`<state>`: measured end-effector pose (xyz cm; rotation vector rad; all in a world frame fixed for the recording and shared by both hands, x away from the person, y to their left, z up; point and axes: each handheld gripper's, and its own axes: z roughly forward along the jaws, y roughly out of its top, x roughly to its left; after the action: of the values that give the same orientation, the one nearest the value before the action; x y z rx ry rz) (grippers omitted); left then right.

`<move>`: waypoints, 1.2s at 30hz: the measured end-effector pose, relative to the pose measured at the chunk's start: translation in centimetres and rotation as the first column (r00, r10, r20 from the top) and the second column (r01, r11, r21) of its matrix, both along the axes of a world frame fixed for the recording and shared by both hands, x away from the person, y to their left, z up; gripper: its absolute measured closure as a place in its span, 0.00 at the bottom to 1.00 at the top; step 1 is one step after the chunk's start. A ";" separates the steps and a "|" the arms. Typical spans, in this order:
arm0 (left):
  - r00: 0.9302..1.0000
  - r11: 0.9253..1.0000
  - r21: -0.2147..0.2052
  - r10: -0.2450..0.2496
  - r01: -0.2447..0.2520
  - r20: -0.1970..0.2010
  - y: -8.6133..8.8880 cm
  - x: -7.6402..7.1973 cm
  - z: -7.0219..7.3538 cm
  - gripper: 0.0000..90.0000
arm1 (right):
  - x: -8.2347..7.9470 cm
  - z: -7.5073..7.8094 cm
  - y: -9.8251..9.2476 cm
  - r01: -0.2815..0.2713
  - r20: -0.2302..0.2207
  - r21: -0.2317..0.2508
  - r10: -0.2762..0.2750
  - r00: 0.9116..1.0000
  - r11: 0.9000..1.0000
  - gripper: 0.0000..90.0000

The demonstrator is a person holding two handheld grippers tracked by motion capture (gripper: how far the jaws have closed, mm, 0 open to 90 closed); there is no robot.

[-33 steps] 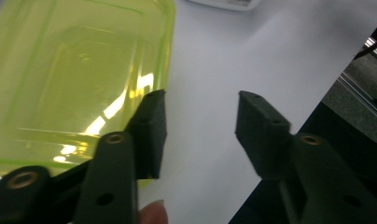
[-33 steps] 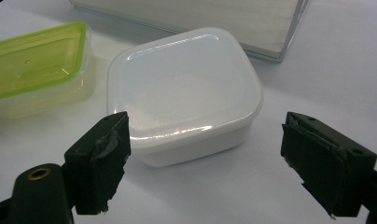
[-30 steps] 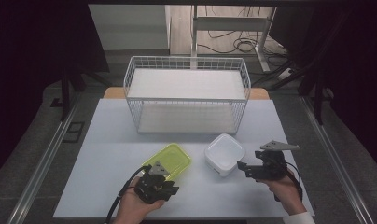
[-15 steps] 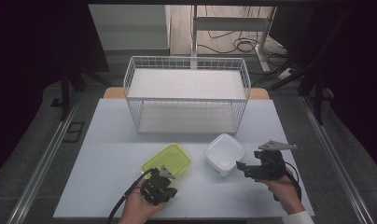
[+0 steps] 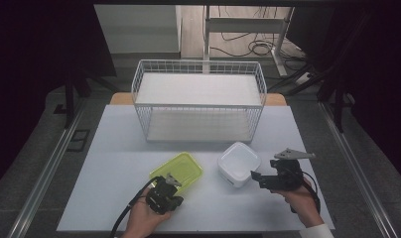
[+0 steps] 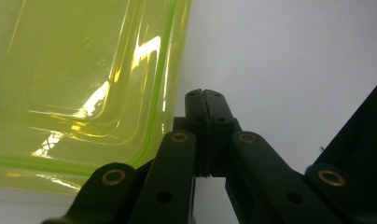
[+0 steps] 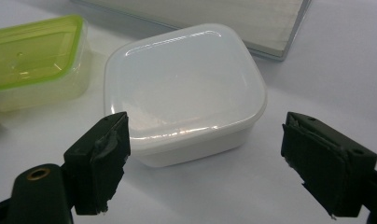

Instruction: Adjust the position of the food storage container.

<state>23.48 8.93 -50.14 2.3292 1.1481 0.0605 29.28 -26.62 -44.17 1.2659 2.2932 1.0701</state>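
A yellow-green lidded container (image 5: 177, 170) lies on the white table, near the front left of centre. My left gripper (image 5: 172, 183) sits at its near corner. In the left gripper view the jaws are pressed together with nothing between them, and the tip (image 6: 205, 95) rests just beside the container's rim (image 6: 74, 70). A white square lidded container (image 5: 239, 162) stands to the right. My right gripper (image 5: 255, 177) is level with it on its right side. In the right gripper view its jaws (image 7: 207, 140) stand wide open, facing the white container (image 7: 184, 79) without touching it.
A white wire basket (image 5: 198, 105) with a flat white floor stands at the back middle of the table (image 5: 114, 158). The green container (image 7: 32, 56) is visible past the white one in the right gripper view. Metal rails run along both table sides.
The left gripper has shifted slightly at the green container's near corner. The right gripper and both containers have kept still.
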 end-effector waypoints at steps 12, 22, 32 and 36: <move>0.999 0.999 0.012 0.042 -0.042 -0.011 2.0 0.6 -0.1 1.00 | 0.0 0.1 0.1 0.000 -0.005 0.000 0.000 1.000 1.000 0.17; 0.996 0.996 0.015 0.092 -0.092 -0.010 3.9 1.3 -0.2 1.00 | 0.0 0.0 0.2 -0.003 0.001 -0.007 0.003 1.000 1.000 0.17; 0.992 0.991 0.018 0.130 -0.129 -0.007 5.1 1.9 -0.2 1.00 | 0.0 0.0 0.2 -0.002 0.001 -0.008 0.002 1.000 1.000 0.17; 0.988 0.988 0.019 0.152 -0.152 -0.008 5.7 2.2 -0.4 1.00 | 0.0 0.0 0.3 -0.004 0.000 -0.008 0.004 1.000 1.000 0.17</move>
<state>25.72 14.59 -50.56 2.2565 1.3335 0.1159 29.26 -26.34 -44.19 1.2587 2.2985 1.0609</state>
